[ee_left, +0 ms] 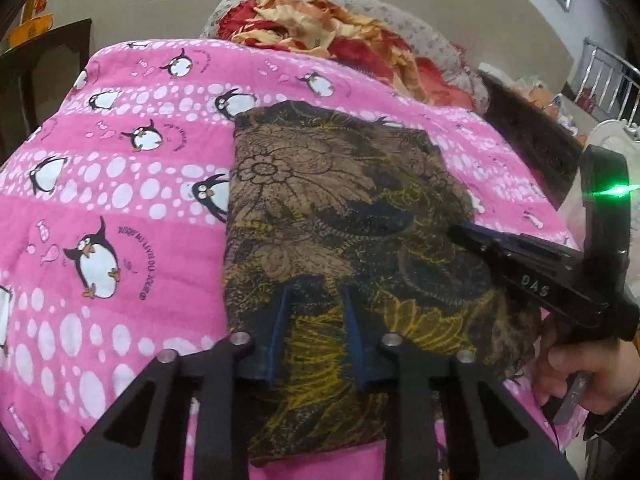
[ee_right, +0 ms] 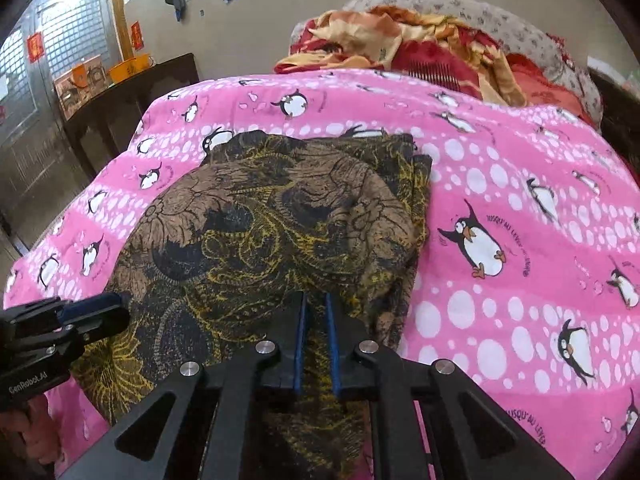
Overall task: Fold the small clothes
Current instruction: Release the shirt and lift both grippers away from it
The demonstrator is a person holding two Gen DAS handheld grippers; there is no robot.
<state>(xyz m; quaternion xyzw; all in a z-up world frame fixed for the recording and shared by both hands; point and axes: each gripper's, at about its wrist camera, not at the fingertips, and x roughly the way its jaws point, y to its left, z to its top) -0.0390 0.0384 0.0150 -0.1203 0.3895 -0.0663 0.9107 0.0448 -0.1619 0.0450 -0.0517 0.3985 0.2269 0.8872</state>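
The right gripper [ee_right: 316,320] is pinching the near edge of the brown-and-yellow floral garment [ee_right: 280,220], its jaws clenched on the cloth. At its 9 o'clock, the left gripper [ee_left: 316,312] is straddling the same garment, jaws partly apart. The garment is lying folded on the pink penguin bedsheet [ee_right: 500,184], with a red-and-gold blanket [ee_right: 400,40] bunching at 12 o'clock.

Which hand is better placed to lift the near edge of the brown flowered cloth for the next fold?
Probably the right. The right tongs look pinched on the near edge of the cloth. The left tongs lie over the cloth with their pads apart, so they grip nothing yet.
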